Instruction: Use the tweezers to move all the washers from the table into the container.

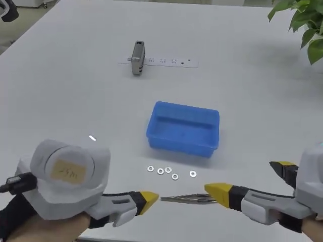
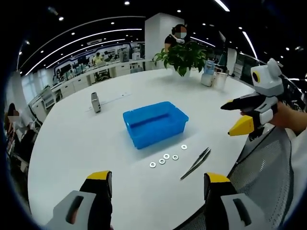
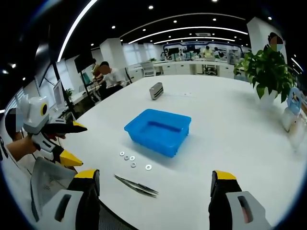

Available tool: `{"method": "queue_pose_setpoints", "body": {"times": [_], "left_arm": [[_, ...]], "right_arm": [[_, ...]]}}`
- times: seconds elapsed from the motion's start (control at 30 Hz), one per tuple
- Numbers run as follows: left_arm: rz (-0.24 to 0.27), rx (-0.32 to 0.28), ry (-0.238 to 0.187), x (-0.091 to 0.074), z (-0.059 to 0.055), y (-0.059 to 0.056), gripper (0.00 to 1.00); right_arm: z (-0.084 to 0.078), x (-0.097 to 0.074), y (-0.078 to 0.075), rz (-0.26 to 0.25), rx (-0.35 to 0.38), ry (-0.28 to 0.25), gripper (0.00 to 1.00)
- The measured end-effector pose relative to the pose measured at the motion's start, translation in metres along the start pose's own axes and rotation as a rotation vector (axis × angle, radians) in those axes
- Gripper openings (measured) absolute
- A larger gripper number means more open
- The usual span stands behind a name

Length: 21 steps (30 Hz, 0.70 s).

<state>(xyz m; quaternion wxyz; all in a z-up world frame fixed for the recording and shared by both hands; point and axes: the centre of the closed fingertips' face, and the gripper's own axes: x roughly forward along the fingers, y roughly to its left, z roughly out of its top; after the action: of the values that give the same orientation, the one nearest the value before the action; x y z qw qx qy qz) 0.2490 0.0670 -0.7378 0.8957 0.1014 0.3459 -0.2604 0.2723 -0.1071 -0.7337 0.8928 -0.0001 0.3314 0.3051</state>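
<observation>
In the head view my left gripper (image 2: 159,178) shows one yellow tip, its other jaw hidden behind its own white body, and my right gripper (image 1: 248,177) is cut off at the frame's edge. There the tweezers (image 1: 186,198) seem to bridge the two nearest tips, and I cannot tell from that angle whether they touch. In both gripper views, each pair of jaws stands wide apart, holding nothing, and the tweezers lie flat and free on the table (image 1: 75,101). Just beyond them, five washers (image 1: 168,171) lie in a loose row on the table, in front of the blue container (image 1: 184,108). Farther off sits a power strip (image 1: 166,61).
</observation>
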Motion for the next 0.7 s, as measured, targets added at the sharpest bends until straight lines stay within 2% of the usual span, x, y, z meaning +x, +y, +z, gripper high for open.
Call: {"method": "queue_pose_setpoints", "body": {"times": [0.1, 0.2, 0.3, 0.4, 0.53, 0.7], "left_arm": [[-0.058, 0.034, 0.013, 0.008, 0.0, -0.009, 0.71], [-0.119, 0.064, 0.051, 0.017, -0.005, -0.018, 0.6], [-0.144, 0.092, 0.077, 0.028, -0.01, -0.023, 0.46], [-0.192, 0.123, 0.11, 0.039, -0.018, -0.032, 0.39], [-0.219, 0.192, 0.144, 0.048, -0.027, -0.038, 0.29], [-0.252, 0.222, 0.163, 0.061, -0.03, -0.044, 0.18]], "right_arm": [[-0.002, 0.001, -0.002, 0.0, 0.004, 0.007, 0.95], [-0.004, 0.002, -0.005, -0.001, 0.006, 0.014, 0.94], [-0.006, 0.003, -0.007, -0.003, 0.013, 0.018, 0.93], [-0.007, 0.005, -0.009, 0.005, 0.04, 0.019, 0.93], [-0.007, 0.006, -0.009, 0.012, 0.058, 0.02, 0.91], [-0.012, 0.009, -0.008, 0.018, 0.062, 0.032, 0.9]]}}
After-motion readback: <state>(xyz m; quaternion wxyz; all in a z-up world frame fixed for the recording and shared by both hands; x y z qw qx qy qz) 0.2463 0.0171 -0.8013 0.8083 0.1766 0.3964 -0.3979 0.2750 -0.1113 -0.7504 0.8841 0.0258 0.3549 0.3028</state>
